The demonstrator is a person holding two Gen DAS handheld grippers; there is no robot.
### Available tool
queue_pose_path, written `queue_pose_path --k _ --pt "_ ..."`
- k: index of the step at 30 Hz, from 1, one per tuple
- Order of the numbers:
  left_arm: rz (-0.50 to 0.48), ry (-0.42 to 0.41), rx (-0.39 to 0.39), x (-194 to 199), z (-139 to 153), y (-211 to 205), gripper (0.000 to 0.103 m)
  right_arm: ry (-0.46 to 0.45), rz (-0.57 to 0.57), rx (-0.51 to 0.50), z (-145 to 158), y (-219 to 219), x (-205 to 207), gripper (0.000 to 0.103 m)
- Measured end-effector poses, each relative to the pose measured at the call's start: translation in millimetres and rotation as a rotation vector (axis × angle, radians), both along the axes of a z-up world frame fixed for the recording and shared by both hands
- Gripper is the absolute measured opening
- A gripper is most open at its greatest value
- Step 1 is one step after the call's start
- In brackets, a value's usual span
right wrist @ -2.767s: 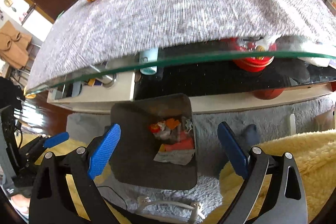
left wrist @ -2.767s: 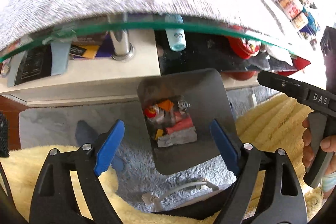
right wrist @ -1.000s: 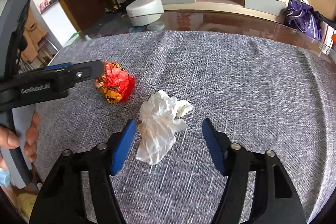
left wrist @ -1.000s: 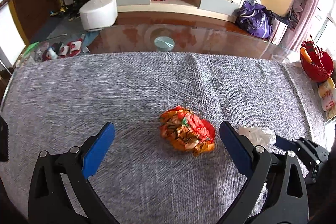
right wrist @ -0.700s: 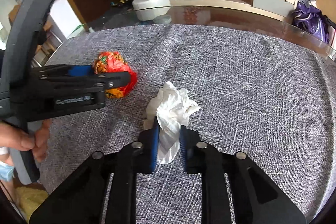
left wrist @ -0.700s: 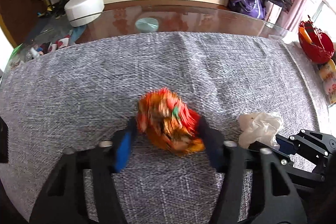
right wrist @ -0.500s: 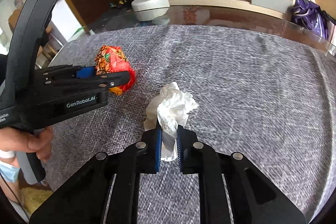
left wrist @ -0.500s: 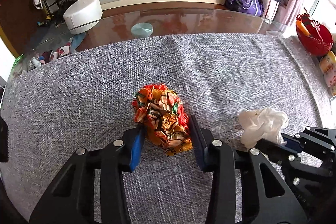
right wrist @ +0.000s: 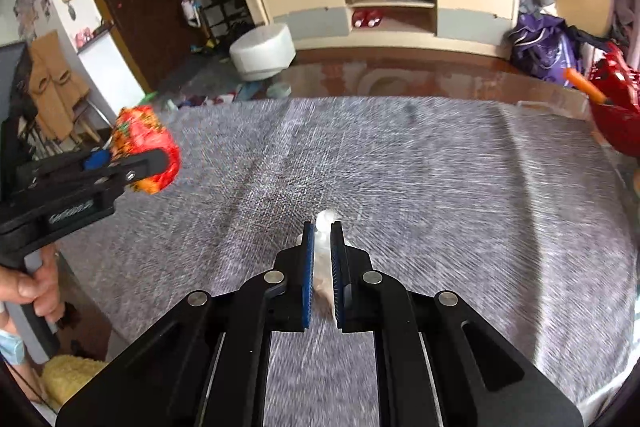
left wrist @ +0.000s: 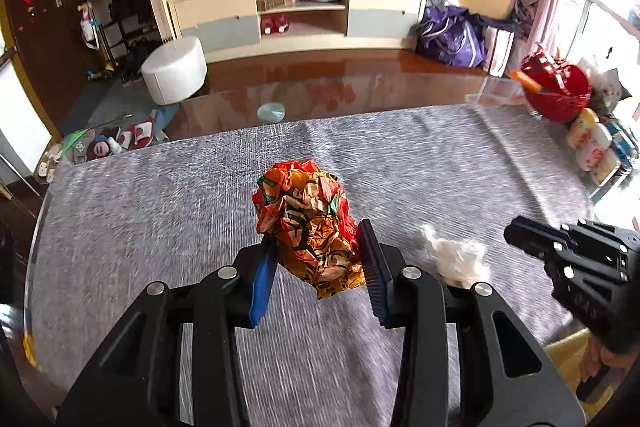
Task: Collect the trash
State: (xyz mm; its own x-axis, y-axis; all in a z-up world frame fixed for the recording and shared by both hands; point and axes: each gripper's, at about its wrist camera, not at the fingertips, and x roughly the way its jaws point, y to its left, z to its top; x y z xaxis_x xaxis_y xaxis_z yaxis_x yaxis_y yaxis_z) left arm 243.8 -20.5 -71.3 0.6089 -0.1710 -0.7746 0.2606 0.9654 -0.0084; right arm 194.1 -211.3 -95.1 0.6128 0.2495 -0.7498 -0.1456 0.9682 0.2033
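My left gripper is shut on a crumpled orange-red wrapper and holds it above the grey table cloth. The wrapper also shows in the right wrist view, at the left, in the left gripper. My right gripper is shut on a crumpled white tissue, lifted off the cloth. In the left wrist view the tissue sits at the right, in front of the right gripper's body.
A red basket and stacked packets stand at the table's right end. The bare glass far edge lies beyond the cloth. Behind it are a white stool and a TV cabinet.
Both grippers closed on their pieces, then lifted and drew back from the cloth. The wrapper and tissue left the table with them.
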Motion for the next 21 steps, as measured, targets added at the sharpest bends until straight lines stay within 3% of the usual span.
queue_pose_path --k 9,17,18,19,20,21 --pt "-0.016 -0.032 -0.046 -91.5 19.1 -0.2 0.037 -0.068 -0.023 0.002 29.4 -13.9 -50.8 0.010" --pt "-0.006 0.007 -0.058 -105.0 2.5 9.4 0.037 0.006 -0.029 -0.012 -8.6 -8.1 -31.0 0.014" --pt "-0.003 0.013 -0.058 -101.1 -0.2 10.5 0.037 0.018 -0.034 -0.017 -15.7 -6.9 -23.1 0.026" --pt "-0.001 0.018 -0.058 -96.1 -2.9 11.4 0.037 0.022 -0.036 -0.017 -20.2 -5.5 -19.8 0.050" --pt "-0.001 0.024 -0.059 -92.5 -5.8 12.4 0.037 0.022 -0.037 -0.014 -25.2 -4.2 -18.1 0.059" --pt "-0.001 0.029 -0.059 -88.6 -8.3 13.0 0.037 0.026 -0.035 -0.018 -31.2 -2.2 -12.6 0.059"
